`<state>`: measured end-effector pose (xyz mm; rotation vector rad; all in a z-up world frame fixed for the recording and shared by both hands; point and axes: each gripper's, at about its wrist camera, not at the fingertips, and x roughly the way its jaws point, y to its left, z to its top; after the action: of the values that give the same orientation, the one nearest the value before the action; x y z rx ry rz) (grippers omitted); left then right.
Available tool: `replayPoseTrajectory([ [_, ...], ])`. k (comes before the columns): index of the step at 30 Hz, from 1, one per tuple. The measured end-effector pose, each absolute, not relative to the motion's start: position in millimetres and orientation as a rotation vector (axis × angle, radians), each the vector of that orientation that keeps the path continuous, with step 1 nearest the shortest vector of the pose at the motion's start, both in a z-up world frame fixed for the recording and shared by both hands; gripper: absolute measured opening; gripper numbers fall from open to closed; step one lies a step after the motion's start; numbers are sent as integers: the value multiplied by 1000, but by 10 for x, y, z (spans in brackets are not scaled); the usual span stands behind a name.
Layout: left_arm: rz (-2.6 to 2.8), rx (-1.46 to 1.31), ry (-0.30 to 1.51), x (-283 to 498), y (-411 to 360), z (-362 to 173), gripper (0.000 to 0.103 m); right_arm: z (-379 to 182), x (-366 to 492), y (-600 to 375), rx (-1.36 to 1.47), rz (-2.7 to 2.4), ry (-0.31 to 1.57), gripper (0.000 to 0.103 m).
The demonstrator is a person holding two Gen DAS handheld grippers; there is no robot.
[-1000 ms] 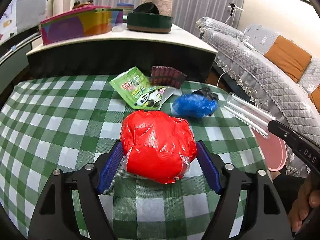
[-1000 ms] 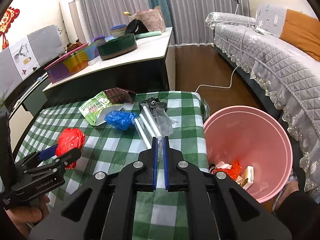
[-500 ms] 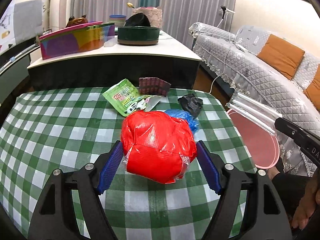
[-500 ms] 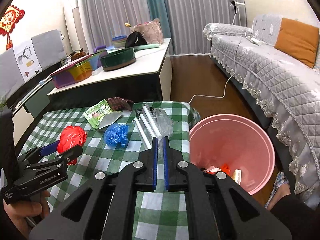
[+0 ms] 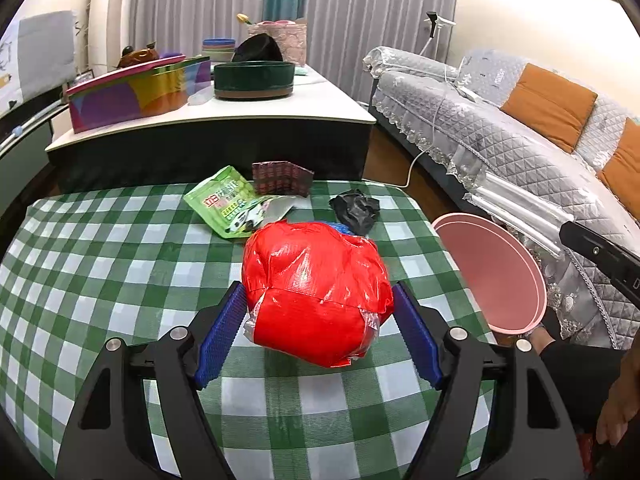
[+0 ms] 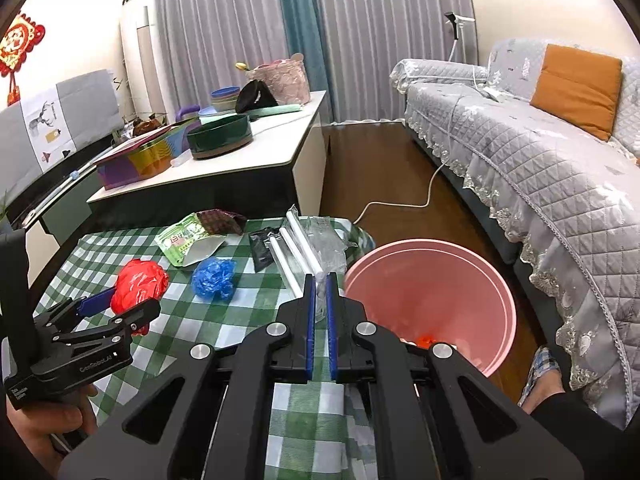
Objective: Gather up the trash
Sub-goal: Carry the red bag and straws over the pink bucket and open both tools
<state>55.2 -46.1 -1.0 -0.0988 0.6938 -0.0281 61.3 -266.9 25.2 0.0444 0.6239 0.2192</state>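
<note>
I had the red bag (image 5: pixel 316 292) gripped between the left gripper's (image 5: pixel 318 334) jaws, clear of the bench (image 5: pixel 100 264). The right gripper's (image 6: pixel 319 300) jaws were closed on a clear wrapper (image 6: pixel 308 248), which stuck out ahead of them. To do this well, I judged each load should be right over the bin (image 6: pixel 430 304) before release. Only the right view showed scraps inside the bin and the blue wad (image 6: pixel 214 278); the left showed only the bin's rim.
</note>
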Motion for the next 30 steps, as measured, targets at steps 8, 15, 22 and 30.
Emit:
replayPoseTrajectory([
  [8,-59,-89,685,595,-592,-9,72,275,632,-2826,58,180,610,5],
  [15,-114,-74,672,635,-811,4,72,283,679,-3045,75,130,596,5],
  [22,-180,-36,670,757,-1079,21,72,268,754,-3319,117,79,591,6],
  [30,-249,-6,670,1014,-1449,3,72,206,878,-3556,146,29,586,6],
])
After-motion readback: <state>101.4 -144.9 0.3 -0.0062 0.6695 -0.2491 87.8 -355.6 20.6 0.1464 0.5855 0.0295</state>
